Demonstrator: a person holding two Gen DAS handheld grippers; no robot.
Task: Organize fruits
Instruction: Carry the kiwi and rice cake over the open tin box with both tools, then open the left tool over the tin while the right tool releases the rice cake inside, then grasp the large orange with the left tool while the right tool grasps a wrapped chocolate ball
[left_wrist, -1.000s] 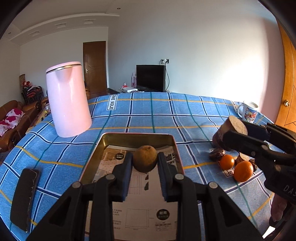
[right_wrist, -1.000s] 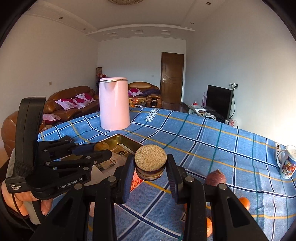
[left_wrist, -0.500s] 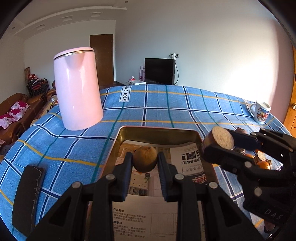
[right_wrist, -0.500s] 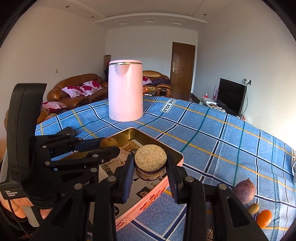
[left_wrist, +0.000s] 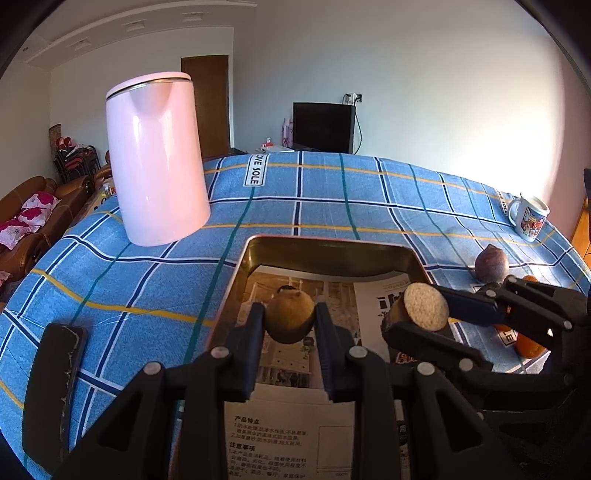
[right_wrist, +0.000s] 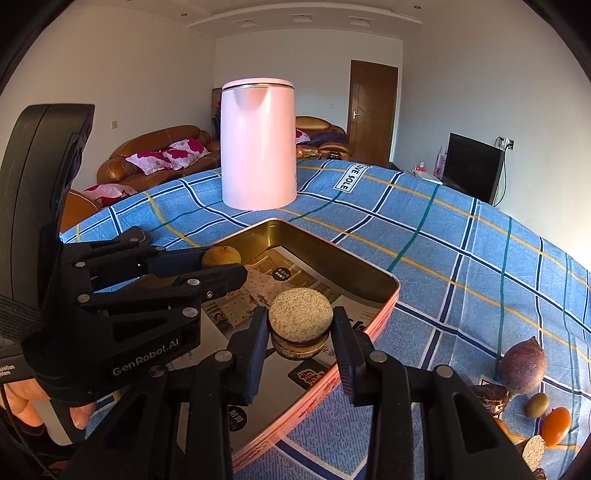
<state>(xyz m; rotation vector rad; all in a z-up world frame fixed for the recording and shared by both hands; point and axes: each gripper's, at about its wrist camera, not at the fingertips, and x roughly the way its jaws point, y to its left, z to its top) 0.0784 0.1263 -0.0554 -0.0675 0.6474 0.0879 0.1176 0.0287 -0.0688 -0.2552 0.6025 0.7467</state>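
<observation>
The table (left_wrist: 369, 192), under a blue checked cloth, carries a pink kettle (left_wrist: 157, 158) behind a metal tray (left_wrist: 328, 251) lined with printed paper. Above the tray the left tool (left_wrist: 290, 321) is clamped on a round brownish fruit (left_wrist: 290, 317), pinched between its two pads at the very tips. Just to its right, the right tool (right_wrist: 300, 328) grips a cut stub (right_wrist: 300, 325) with its pale, rough face turned up. A purple fruit (right_wrist: 522, 365) and small orange ones (right_wrist: 556, 421) lie on the cloth right of the tray.
</observation>
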